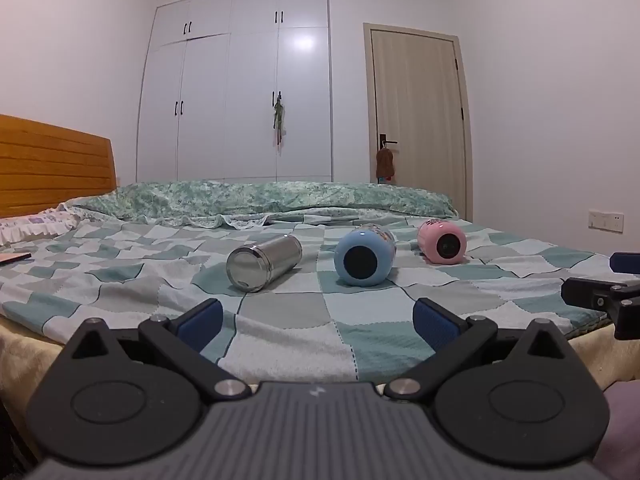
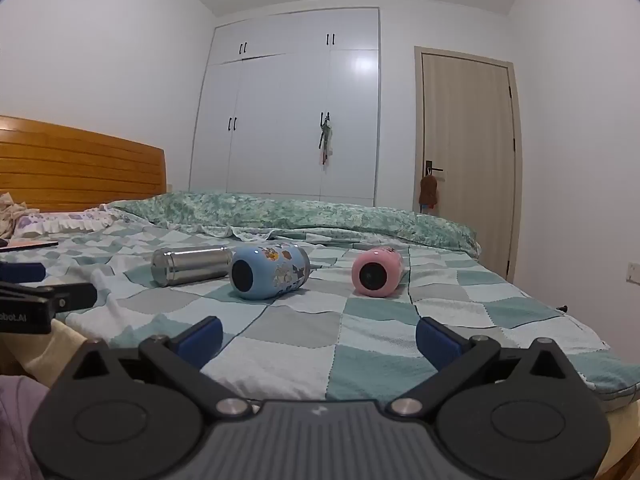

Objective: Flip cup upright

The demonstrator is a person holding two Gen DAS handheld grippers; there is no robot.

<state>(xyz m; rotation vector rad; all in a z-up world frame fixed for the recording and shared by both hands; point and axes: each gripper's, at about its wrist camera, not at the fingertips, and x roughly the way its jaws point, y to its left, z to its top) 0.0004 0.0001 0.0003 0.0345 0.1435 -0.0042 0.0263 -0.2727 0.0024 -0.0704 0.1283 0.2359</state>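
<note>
Blue-padded fingers [image 1: 202,318] of both grippers spread wide, holding nothing. Toppled steel cylinder cup [image 1: 264,263] mid-frame ahead of left gripper [image 1: 318,320], base-first, long axis receding up-right.

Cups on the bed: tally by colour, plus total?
Silver steel cup: 1
Blue cup: 1
Pink cup: 1
Total: 3, all lying on their sides on the checked bedspread; none upright yet.
</note>
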